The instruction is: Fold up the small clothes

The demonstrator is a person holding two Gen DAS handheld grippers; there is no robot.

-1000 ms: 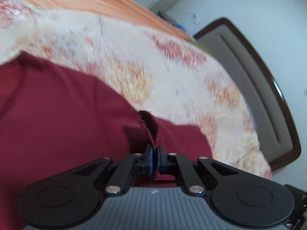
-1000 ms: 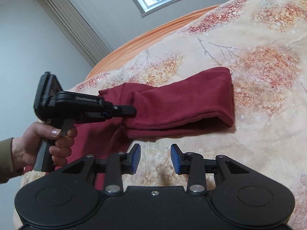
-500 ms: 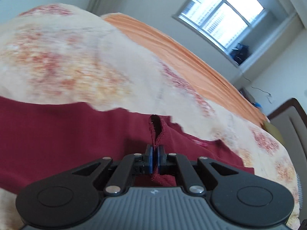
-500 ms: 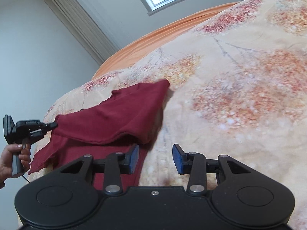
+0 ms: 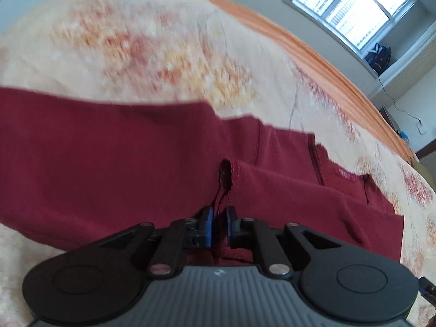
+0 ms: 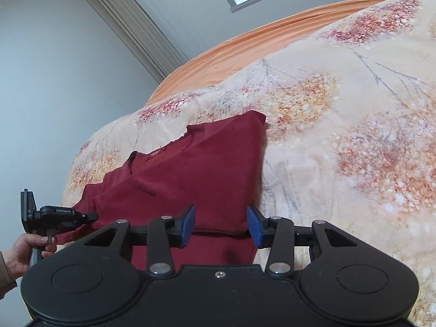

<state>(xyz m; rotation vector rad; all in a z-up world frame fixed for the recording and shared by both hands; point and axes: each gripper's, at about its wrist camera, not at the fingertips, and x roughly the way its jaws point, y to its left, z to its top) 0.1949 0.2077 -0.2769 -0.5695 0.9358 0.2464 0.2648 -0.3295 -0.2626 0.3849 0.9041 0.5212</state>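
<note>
Red shirt (image 6: 196, 174) lies part-folded on the bed (image 6: 340, 125), left gripper (image 5: 218, 224) pinching its sleeve cuff to fold it, right gripper (image 6: 220, 224) spread empty near its hem

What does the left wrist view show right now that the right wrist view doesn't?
Left wrist only: the left claw close up, fabric edge between its narrowly parted pads, and a dark bag on the windowsill. Right wrist only: the open right claw, empty over the shirt's near fold, and the hand holding the left tool. Both: red shirt, floral blanket, window.
</note>
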